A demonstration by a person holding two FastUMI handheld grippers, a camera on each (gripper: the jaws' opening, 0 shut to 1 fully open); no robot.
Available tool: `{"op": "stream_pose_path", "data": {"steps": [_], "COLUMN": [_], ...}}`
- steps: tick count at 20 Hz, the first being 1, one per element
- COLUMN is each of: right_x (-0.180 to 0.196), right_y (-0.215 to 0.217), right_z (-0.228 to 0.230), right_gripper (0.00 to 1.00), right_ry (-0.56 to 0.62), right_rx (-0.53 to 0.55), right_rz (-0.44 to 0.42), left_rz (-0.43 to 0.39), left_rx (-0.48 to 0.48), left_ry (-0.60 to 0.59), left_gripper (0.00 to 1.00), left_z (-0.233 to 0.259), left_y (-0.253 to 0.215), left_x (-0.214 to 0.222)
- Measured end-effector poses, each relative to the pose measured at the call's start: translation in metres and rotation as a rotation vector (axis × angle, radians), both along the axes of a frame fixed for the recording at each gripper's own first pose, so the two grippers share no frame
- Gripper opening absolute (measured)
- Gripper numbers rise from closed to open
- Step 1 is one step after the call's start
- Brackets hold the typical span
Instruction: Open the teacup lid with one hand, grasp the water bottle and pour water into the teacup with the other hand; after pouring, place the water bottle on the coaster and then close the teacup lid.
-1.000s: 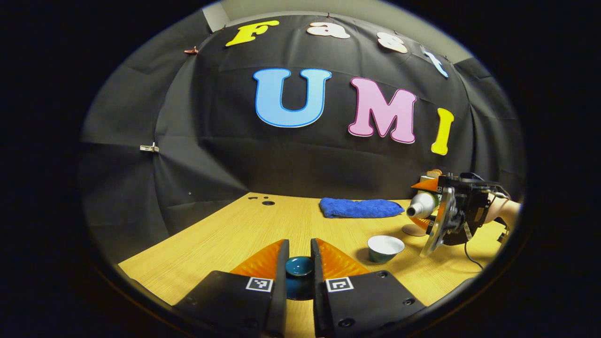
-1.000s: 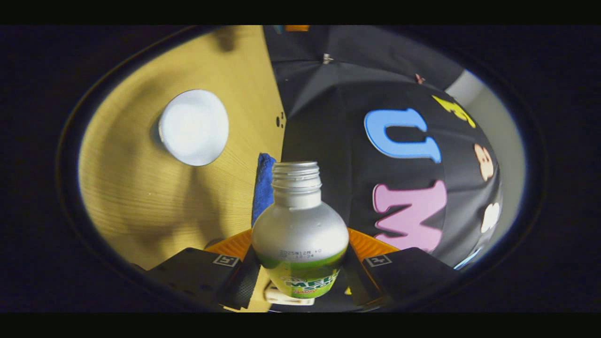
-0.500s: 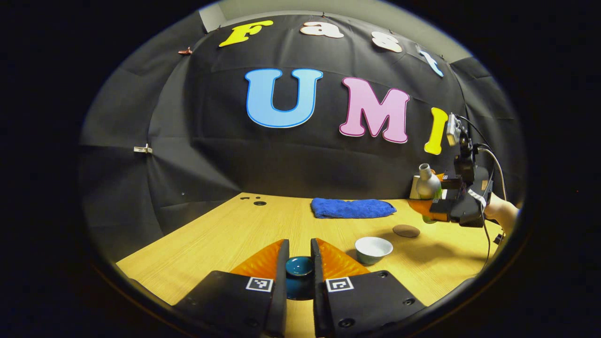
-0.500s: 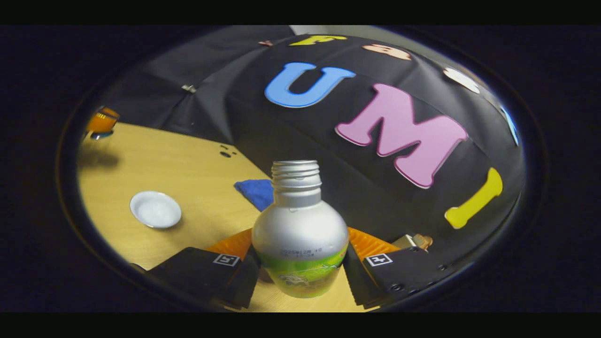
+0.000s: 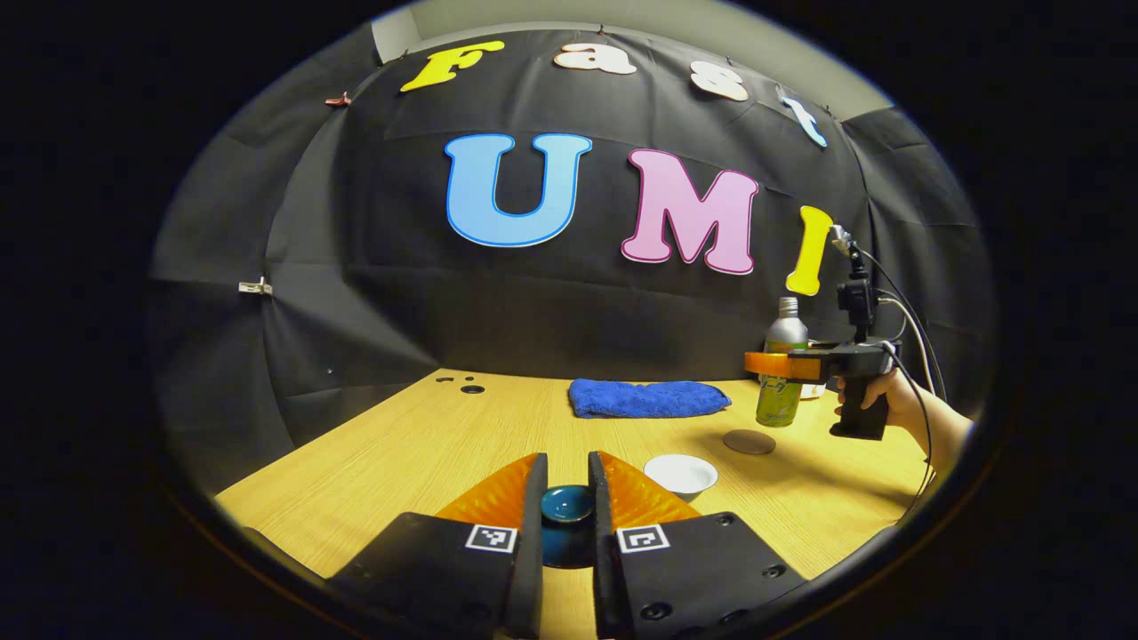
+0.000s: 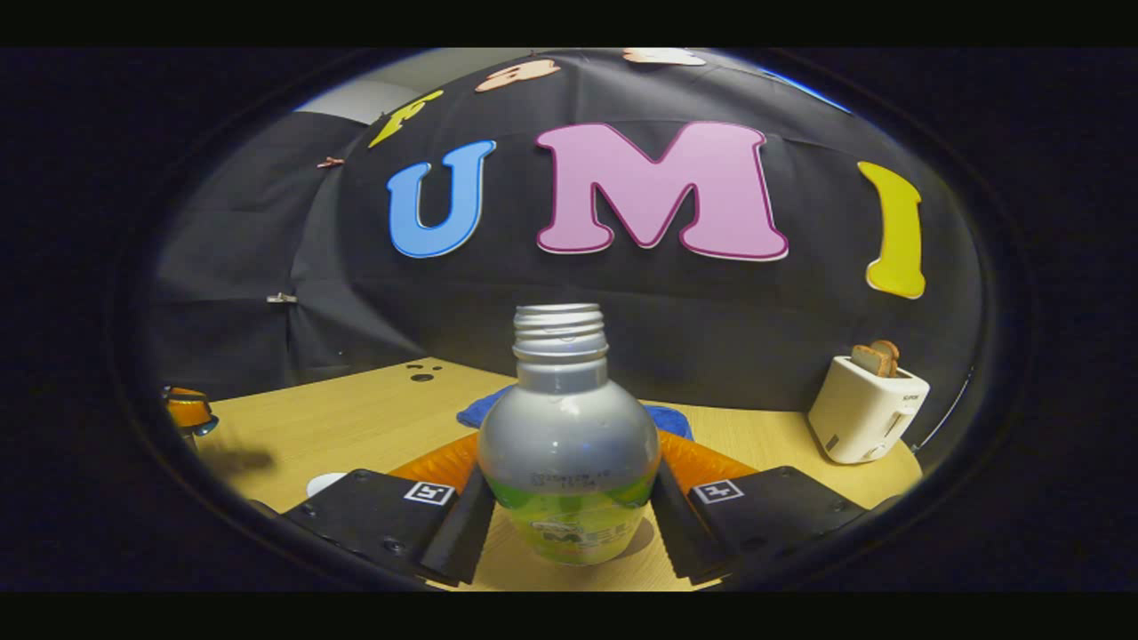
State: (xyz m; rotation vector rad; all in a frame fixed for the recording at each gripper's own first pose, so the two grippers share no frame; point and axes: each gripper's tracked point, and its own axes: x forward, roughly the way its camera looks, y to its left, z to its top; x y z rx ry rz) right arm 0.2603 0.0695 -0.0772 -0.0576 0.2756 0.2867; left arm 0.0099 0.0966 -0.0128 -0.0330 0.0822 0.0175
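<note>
Pale wooden tabletop (image 5: pixel 427 444) against black cloth; blue towel (image 5: pixel 647 397) and toaster (image 6: pixel 864 407) near its far edge. Left tongs (image 5: pixel 566 498) clamp the lid (image 5: pixel 566 504); right tongs (image 6: pixel 569 498) grip the bottle (image 6: pixel 567 462).

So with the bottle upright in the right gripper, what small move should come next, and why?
Probably bring the water bottle down and slightly nearer, onto the coaster. The right gripper holds it upright and off the table, beyond the bare coaster, while the teacup sits open and the left gripper holds the lid.
</note>
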Motion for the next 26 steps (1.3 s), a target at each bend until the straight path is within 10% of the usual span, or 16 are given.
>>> {"op": "stream_pose_path", "data": {"steps": [26], "right_x": [0.016], "right_y": [-0.031], "right_z": [-0.069], "right_gripper": [0.91], "right_ry": [0.021], "right_rx": [0.025], "right_rz": [-0.102], "left_rz": [0.016], "left_rx": [-0.059], "left_ry": [0.049], "left_gripper": [0.27], "left_z": [-0.022], "left_y": [0.005], "left_x": [0.003]}}
